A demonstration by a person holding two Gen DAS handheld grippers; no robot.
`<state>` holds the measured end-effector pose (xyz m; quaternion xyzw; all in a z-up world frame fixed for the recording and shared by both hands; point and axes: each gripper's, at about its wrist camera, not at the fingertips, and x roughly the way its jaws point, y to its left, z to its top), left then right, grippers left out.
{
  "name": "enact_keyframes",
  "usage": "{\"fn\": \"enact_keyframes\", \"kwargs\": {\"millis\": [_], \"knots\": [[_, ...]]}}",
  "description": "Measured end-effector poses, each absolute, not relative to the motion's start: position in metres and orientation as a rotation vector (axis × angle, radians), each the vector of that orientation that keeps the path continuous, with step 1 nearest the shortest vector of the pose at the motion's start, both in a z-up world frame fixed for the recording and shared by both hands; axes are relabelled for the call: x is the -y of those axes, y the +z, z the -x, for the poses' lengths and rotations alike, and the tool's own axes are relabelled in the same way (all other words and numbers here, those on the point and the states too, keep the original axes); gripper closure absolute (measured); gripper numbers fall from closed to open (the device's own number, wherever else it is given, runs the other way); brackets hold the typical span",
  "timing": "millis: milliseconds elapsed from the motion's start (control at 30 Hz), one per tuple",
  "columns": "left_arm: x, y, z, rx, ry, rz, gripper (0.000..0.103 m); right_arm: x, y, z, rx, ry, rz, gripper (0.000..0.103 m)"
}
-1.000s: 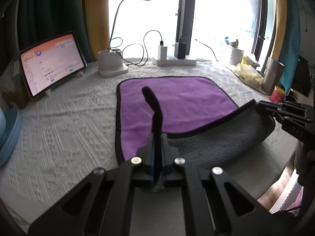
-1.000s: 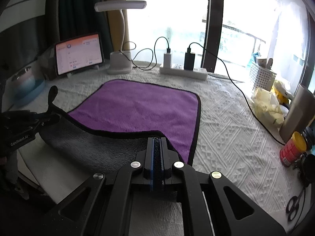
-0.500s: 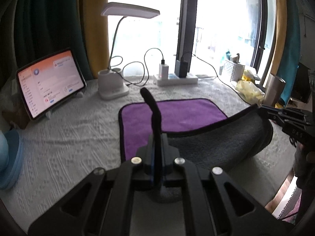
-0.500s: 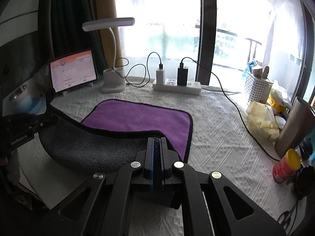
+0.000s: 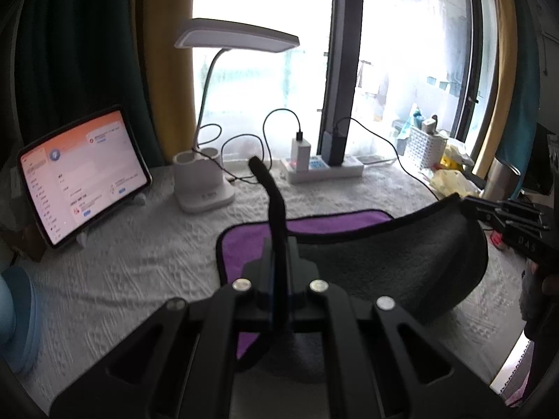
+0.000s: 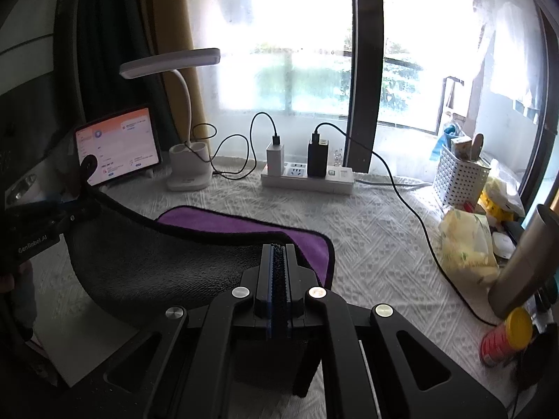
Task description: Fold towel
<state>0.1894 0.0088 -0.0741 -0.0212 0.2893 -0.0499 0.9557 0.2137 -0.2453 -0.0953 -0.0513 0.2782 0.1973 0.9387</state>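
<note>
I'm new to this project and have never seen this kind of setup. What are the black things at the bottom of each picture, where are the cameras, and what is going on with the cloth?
No robot here: a person holds a two-finger tool in each hand, and a wide-angle camera on each tool looks forward along its fingers. That black frame at the bottom is the tool itself.

In the left wrist view you see the left tool, shut on one near corner of the towel; the right tool appears at the right edge. In the right wrist view the right tool is shut on the other near corner.

The towel is purple on one side, grey on the other, with a dark border. Its near edge is lifted while the far part lies on the white tablecloth.

Behind it stand a tablet, a desk lamp and a power strip with chargers.
</note>
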Motion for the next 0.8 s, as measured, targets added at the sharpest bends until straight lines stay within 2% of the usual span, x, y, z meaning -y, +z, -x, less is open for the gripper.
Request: {"fn": "enact_keyframes", "kwargs": {"millis": [800], "knots": [[-0.016, -0.095, -0.273, -0.613, -0.092, 0.027, 0.099, 0.232, -0.111, -0.294, -0.596, 0.403, 0.110, 0.097]]}}
